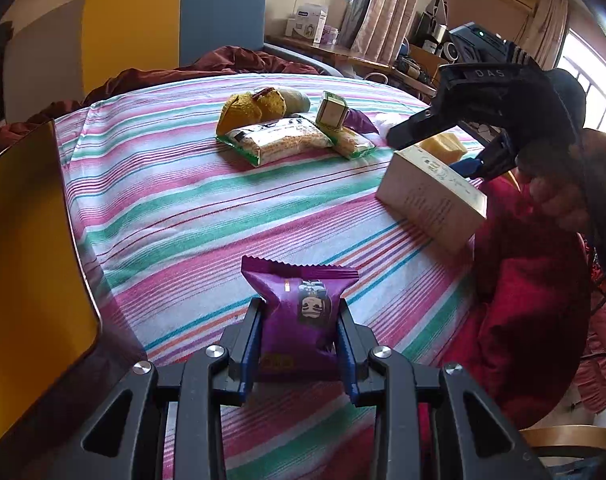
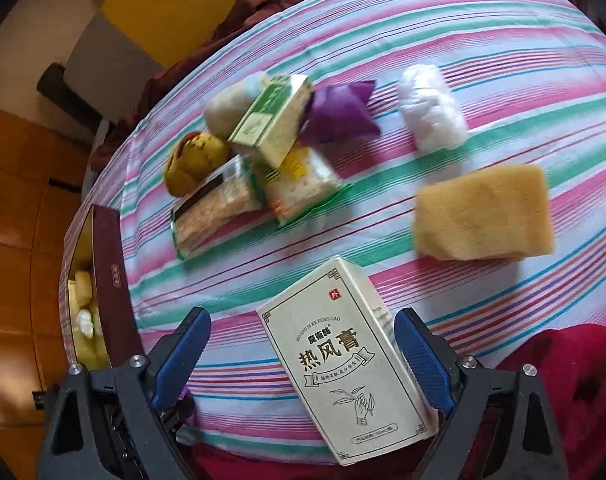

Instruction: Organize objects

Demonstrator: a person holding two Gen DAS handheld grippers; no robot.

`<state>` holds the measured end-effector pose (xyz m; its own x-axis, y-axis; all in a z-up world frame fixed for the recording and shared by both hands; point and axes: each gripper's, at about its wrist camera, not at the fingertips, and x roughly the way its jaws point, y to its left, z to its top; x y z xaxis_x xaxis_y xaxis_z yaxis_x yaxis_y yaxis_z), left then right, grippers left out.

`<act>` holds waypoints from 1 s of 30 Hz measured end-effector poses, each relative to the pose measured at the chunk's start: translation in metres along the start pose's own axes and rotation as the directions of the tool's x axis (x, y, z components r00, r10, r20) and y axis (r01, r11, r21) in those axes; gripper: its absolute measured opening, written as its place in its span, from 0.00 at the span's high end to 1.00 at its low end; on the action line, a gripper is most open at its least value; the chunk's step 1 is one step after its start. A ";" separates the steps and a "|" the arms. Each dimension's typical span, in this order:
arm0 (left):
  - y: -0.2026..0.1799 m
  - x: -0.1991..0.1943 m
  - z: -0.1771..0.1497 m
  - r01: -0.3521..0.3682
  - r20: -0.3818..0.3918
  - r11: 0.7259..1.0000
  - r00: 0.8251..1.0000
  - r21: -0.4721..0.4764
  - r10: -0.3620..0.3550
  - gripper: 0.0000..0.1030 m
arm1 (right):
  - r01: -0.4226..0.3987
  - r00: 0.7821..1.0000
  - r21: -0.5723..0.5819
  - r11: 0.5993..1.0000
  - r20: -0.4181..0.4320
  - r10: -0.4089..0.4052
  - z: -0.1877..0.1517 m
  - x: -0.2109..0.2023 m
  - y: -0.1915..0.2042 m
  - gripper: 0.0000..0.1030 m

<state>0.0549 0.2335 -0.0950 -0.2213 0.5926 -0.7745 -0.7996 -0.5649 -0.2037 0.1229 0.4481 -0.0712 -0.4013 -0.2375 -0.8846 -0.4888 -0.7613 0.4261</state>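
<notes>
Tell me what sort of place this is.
Most likely a bedroom at home: a striped bedsheet spread over a bed, a padded yellow and blue headboard behind it, and curtains at the window.

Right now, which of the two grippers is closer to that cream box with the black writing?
The right gripper. Its open jaws straddle the cream box without pressing it. The left gripper is farther off across the striped bedsheet, shut on a purple snack packet.
</notes>
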 end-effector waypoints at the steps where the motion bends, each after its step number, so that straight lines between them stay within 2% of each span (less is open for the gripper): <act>1: 0.001 -0.001 -0.001 0.001 -0.001 1.000 1.000 -0.004 -0.001 0.68 | 0.013 1.000 -0.031 0.999 -0.007 -0.013 -0.001 0.003 0.007 0.09; 6: 0.003 -0.004 -0.005 0.000 0.006 1.000 1.000 -0.014 0.000 0.68 | 0.125 0.991 -0.155 0.980 -0.027 -0.130 -0.009 0.016 0.028 0.11; 7: 0.003 -0.004 -0.006 0.000 0.009 1.000 1.000 -0.016 0.001 0.68 | 0.145 0.988 -0.174 0.974 -0.021 -0.151 -0.010 0.016 0.031 0.16; 8: 0.003 -0.005 -0.006 -0.001 0.012 1.000 1.000 -0.018 0.001 0.68 | 0.180 0.983 -0.203 0.963 -0.011 -0.186 -0.011 0.018 0.034 0.33; 9: 0.003 -0.006 -0.007 -0.002 0.014 1.000 1.000 -0.018 0.002 0.68 | 0.227 0.972 -0.241 0.944 -0.002 -0.234 -0.014 0.020 0.039 0.44; 10: 0.002 -0.007 -0.008 -0.002 0.015 1.000 1.000 -0.018 0.002 0.68 | 0.261 0.963 -0.274 0.925 0.011 -0.269 -0.016 0.022 0.043 0.49; 12: 0.003 -0.008 -0.009 -0.005 0.017 1.000 1.000 -0.021 0.005 0.68 | 0.308 0.949 -0.335 0.890 0.050 -0.310 -0.020 0.028 0.057 0.49; 17: 0.005 -0.011 -0.012 -0.016 0.014 1.000 1.000 -0.021 0.016 0.68 | 0.308 0.951 -0.325 0.894 0.116 -0.285 -0.021 0.051 0.065 0.50; 21: 0.009 -0.025 -0.013 -0.019 0.035 0.999 0.999 -0.034 0.020 0.68 | 0.311 0.950 -0.373 0.874 0.138 -0.279 -0.022 0.059 0.075 0.50; 26: 0.023 -0.075 -0.008 -0.050 0.127 0.996 0.990 -0.072 0.058 0.68 | 0.320 0.947 -0.394 0.862 0.146 -0.285 -0.025 0.058 0.080 0.50; 30: 0.061 -0.124 -0.008 -0.134 0.183 0.975 0.969 -0.178 0.167 0.68 | 0.320 0.947 -0.401 0.858 0.147 -0.285 -0.025 0.059 0.081 0.50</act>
<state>0.0380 0.1208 -0.0160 -0.4503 0.5850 -0.6745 -0.6502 -0.7326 -0.2013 0.0790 0.3570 -0.0933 -0.3549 0.0805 -0.9315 -0.2373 -0.9714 0.0065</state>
